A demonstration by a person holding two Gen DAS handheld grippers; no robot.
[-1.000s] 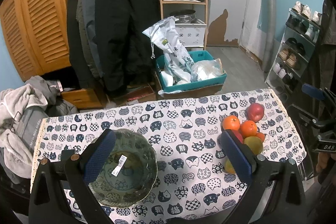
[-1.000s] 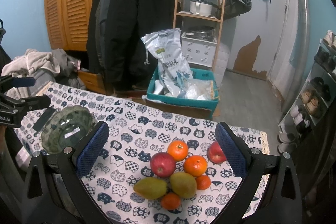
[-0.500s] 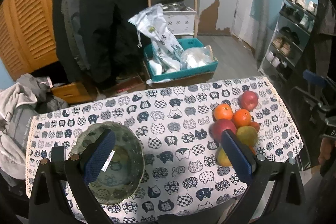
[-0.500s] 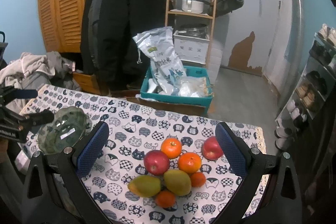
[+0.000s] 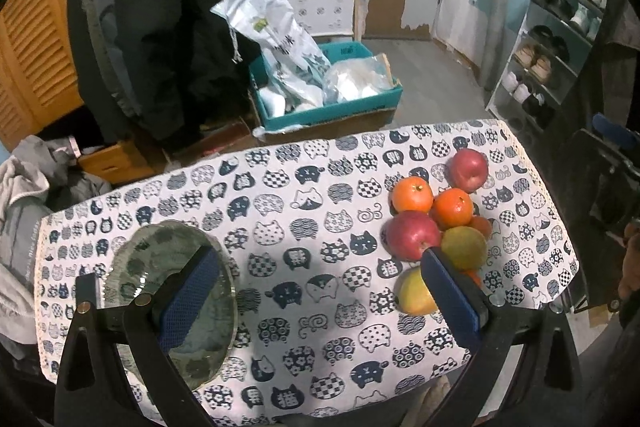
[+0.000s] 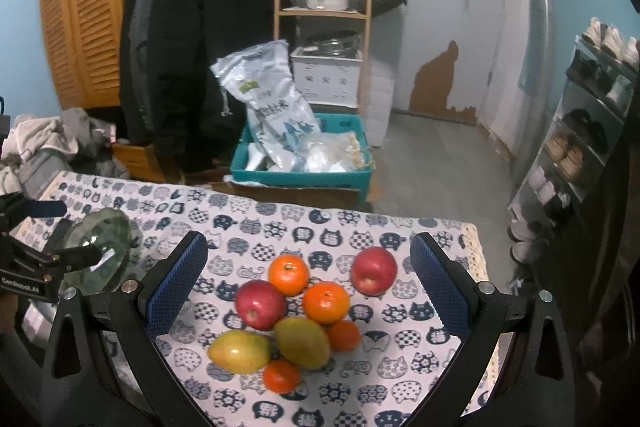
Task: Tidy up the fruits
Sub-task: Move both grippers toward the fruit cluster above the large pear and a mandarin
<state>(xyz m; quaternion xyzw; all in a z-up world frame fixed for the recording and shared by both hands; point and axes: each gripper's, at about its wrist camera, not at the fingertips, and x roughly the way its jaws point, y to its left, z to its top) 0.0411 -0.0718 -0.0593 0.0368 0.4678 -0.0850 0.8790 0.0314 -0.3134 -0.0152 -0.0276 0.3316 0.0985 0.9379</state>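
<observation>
Red apples (image 6: 260, 304), round oranges (image 6: 325, 302) and yellow-green mangoes (image 6: 303, 342) sit bunched at the worktop's (image 6: 280, 227) 3 o'clock side; the green glass bowl (image 5: 160, 255) waits at 9. Both tongs, left (image 5: 320, 301) and right (image 6: 308, 287), gape wide, holding nothing. Fruit feels firm, smooth and rolly, so squeeze each around its fat middle, gently.

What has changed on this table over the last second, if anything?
Only the cameras shifted. The left gripper swung rightward, so the glass bowl slid to its left finger and more of the fruit pile shows. The right gripper drifted a little, so the fruit now sits centred between its fingers. Nothing was grasped or released: both grippers are open and empty, and the fruit, bowl and cat-print tablecloth stayed put.
</observation>
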